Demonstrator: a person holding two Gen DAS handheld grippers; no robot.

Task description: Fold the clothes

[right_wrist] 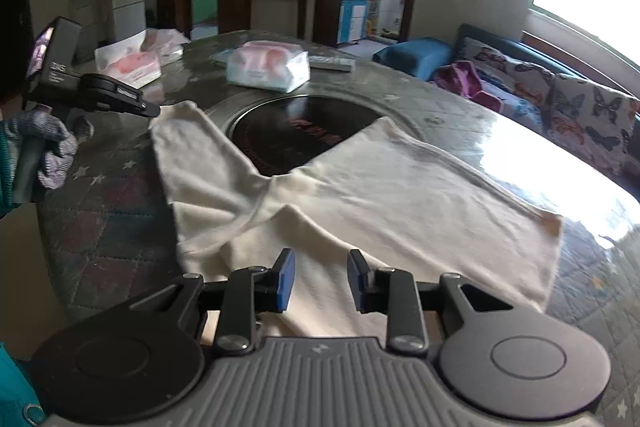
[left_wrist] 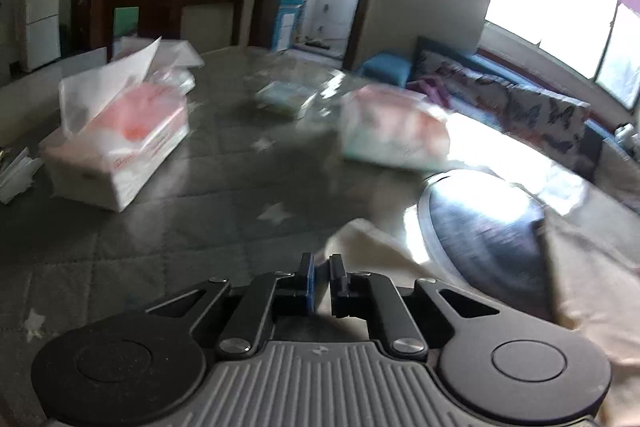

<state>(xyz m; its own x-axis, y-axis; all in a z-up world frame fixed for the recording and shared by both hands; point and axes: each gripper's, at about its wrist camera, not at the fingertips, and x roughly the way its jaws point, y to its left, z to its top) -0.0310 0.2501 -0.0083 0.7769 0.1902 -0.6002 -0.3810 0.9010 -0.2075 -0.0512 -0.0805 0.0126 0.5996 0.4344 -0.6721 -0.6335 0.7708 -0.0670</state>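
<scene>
Fingers of the right gripper (right_wrist: 321,279) stand spread wide, blue pads facing each other with nothing between them, poised just above the near edge of the cream garment (right_wrist: 360,187). That garment lies on the round table (right_wrist: 460,115), one narrow limb running toward 11 o'clock and a broader panel toward 2 o'clock, and in the notch between the two shows the dark round cooktop (right_wrist: 304,135) set into the tabletop.

At 9 o'clock in the right wrist view the left gripper (right_wrist: 154,113) reaches in, held by a gloved left hand (right_wrist: 52,151), its tip touching or just beside the end of the narrow limb. Seen from its own camera, the left gripper (left_wrist: 321,281) has its fingers drawn nearly together with a slim gap left, and a cloth corner sits right at 12 o'clock beyond the tips; whether fabric is pinched I cannot tell, as the frame is blurred.

Farther out, a wrapped tissue pack (right_wrist: 268,65) rests at 12 o'clock past the cooktop, an opened tissue pack (right_wrist: 132,65) at 10 o'clock, and a butterfly-print sofa (right_wrist: 580,107) lines the wall at 2 o'clock.
</scene>
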